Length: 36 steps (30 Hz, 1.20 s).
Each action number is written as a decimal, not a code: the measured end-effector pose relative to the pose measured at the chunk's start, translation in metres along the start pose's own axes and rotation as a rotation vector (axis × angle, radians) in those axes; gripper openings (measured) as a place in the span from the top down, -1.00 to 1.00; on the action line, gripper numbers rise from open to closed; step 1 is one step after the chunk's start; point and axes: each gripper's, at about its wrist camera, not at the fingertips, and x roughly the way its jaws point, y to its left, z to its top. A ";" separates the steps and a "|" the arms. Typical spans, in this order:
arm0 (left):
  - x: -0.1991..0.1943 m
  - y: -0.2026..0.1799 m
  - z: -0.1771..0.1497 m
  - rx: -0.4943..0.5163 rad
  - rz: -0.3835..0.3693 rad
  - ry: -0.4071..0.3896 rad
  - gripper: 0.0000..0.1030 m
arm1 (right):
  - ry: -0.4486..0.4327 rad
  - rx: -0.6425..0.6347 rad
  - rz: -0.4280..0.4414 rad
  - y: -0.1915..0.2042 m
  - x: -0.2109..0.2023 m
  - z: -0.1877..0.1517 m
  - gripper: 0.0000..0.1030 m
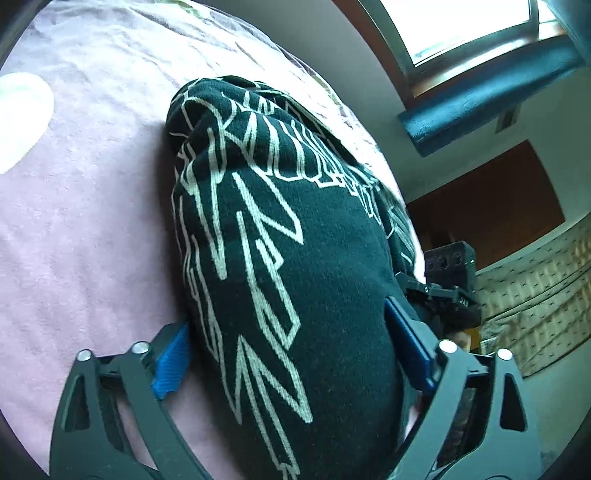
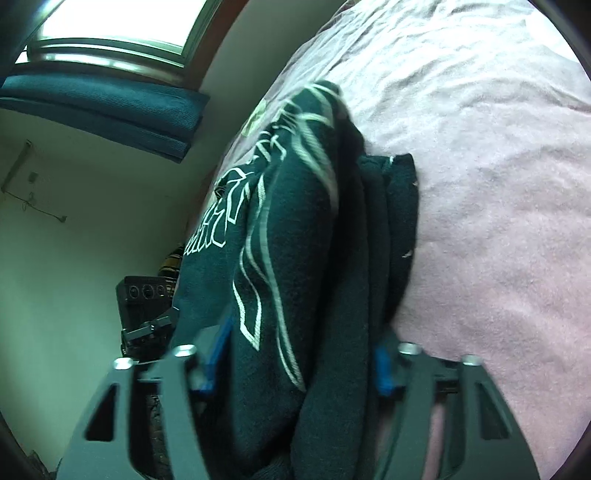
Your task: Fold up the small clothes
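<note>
A folded black garment with white line patterns (image 1: 280, 221) lies bunched on a pink bedspread (image 1: 92, 221). My left gripper (image 1: 291, 343) straddles its near end, and both blue pads (image 1: 171, 358) touch the thick bundle's sides. In the right wrist view the same garment (image 2: 295, 240) shows as stacked dark layers standing on edge on the bedspread (image 2: 498, 184). My right gripper (image 2: 299, 362) has the layers squeezed between its blue pads (image 2: 382, 373). The two grippers hold the bundle from opposite sides.
The bed's edge runs along the garment's far side, with a white wall beyond. A window (image 1: 469, 26) with a rolled blue blind (image 1: 491, 96) is above. The other gripper's black housing (image 1: 450, 280) (image 2: 142, 299) sits just past the garment. A patterned cloth (image 1: 535, 295) hangs at the right.
</note>
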 end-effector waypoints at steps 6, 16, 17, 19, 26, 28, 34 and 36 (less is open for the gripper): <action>-0.003 -0.014 -0.002 0.055 0.064 -0.020 -0.54 | -0.037 -0.004 0.000 0.003 -0.004 -0.009 0.15; -0.004 -0.042 -0.001 0.136 0.159 -0.049 -0.36 | -0.115 -0.046 -0.021 0.021 -0.022 -0.027 0.28; -0.005 -0.044 -0.001 0.143 0.165 -0.052 -0.35 | -0.124 -0.052 -0.025 0.024 -0.023 -0.029 0.29; -0.007 -0.047 -0.003 0.157 0.180 -0.058 -0.34 | -0.138 -0.063 -0.029 0.030 -0.027 -0.032 0.30; -0.026 -0.048 -0.002 0.155 0.224 -0.084 -0.32 | -0.137 -0.082 -0.009 0.048 -0.019 -0.034 0.33; -0.037 -0.047 0.001 0.158 0.240 -0.094 -0.32 | -0.129 -0.083 0.007 0.051 -0.011 -0.030 0.33; -0.072 -0.026 0.022 0.147 0.285 -0.146 -0.32 | -0.107 -0.085 0.056 0.074 0.031 -0.008 0.33; -0.082 -0.012 0.035 0.139 0.294 -0.158 -0.32 | -0.103 -0.084 0.069 0.081 0.043 -0.001 0.33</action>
